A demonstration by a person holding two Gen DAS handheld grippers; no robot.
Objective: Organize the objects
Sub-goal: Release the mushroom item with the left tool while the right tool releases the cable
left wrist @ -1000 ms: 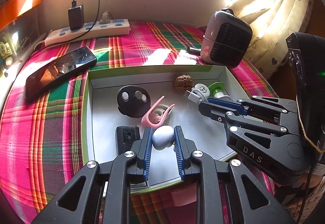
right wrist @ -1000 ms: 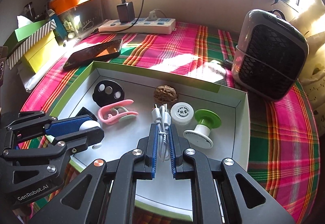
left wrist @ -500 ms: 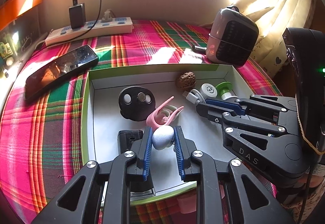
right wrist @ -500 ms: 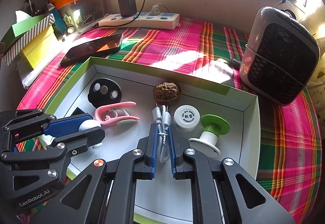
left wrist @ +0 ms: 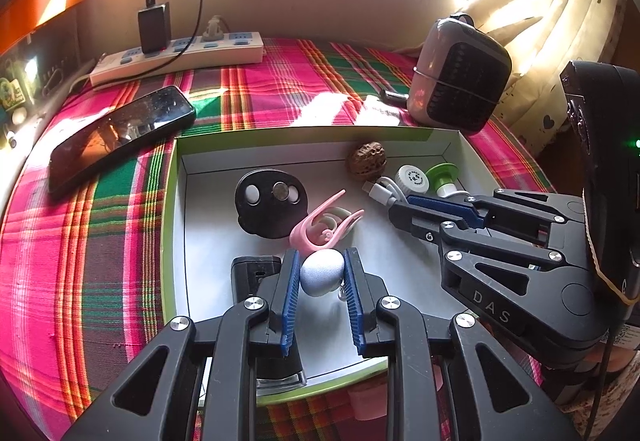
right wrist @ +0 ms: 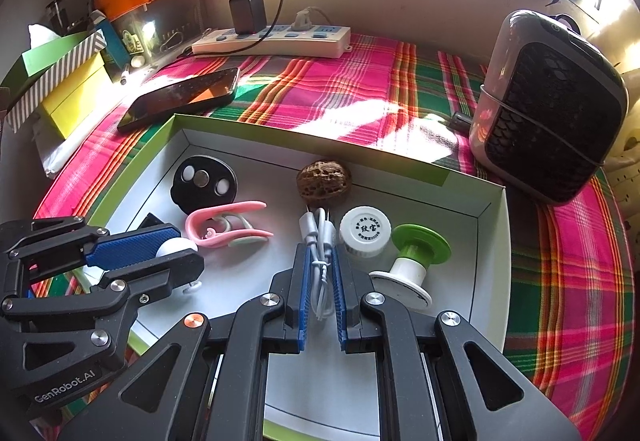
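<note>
A pale grey rounded object (left wrist: 322, 272) is being gripped between the blue fingers of the left gripper (left wrist: 321, 277), low over the near-left part of the white box (left wrist: 451, 149). A coiled white cable (right wrist: 319, 253) is being clamped by the right gripper (right wrist: 320, 273), just beside the white cap (right wrist: 365, 230) and below the walnut (right wrist: 324, 183).

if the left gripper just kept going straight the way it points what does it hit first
Most likely the pink clip, which lies just past the white ball held in the left gripper. Beyond it sits the black disc. Depth is hard to judge through the fisheye, so it might pass over the clip.
</note>
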